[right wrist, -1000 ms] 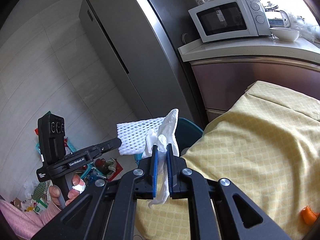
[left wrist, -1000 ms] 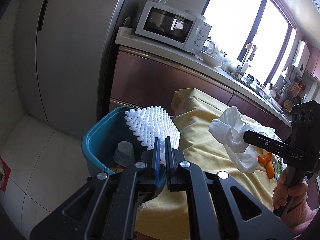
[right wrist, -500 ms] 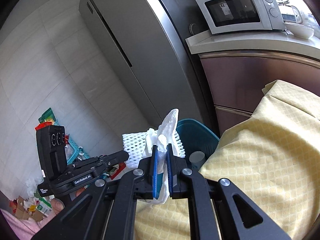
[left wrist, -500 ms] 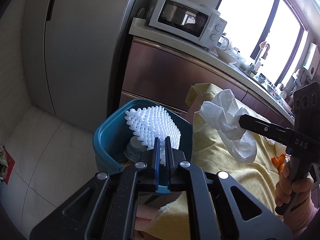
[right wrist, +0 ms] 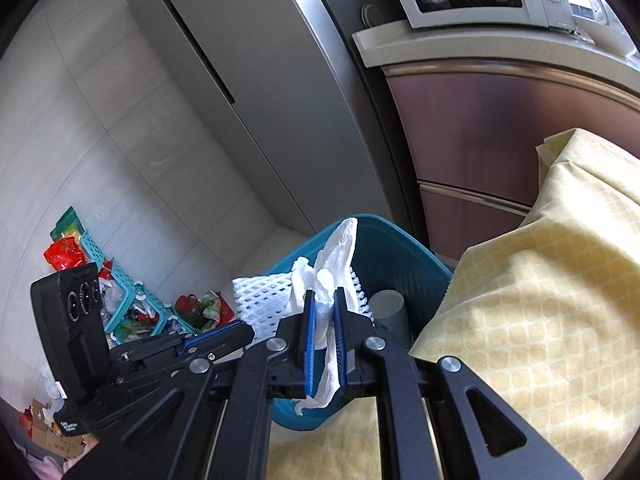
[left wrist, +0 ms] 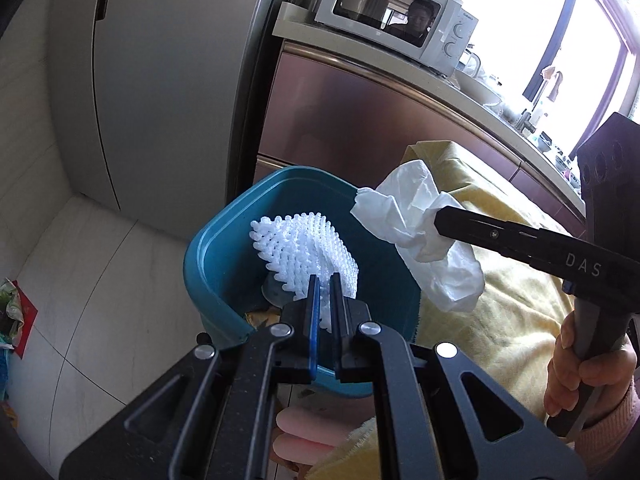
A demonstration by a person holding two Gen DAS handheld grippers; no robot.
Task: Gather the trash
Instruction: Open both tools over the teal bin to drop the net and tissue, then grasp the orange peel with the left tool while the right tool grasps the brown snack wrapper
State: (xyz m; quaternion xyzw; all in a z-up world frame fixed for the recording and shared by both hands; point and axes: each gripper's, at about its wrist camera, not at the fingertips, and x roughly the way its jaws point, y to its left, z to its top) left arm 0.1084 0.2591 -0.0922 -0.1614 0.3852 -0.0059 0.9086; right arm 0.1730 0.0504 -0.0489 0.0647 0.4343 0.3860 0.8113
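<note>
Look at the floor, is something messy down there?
Yes. By the wall, a small blue basket lies tilted with red and green wrappers spilled around it, and cardboard scraps lie nearer the camera. The foam net and tissue are over the teal bin.

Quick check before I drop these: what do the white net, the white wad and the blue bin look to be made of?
Net: likely foam mesh, matte white; puffy open lattice with nubby ends.
Wad: looks like tissue paper or thin film, I cannot tell which; soft creases, limp hanging folds, light showing through.
Bin: seemingly moulded plastic, smooth teal with a slight sheen; rounded rolled rim.
</note>
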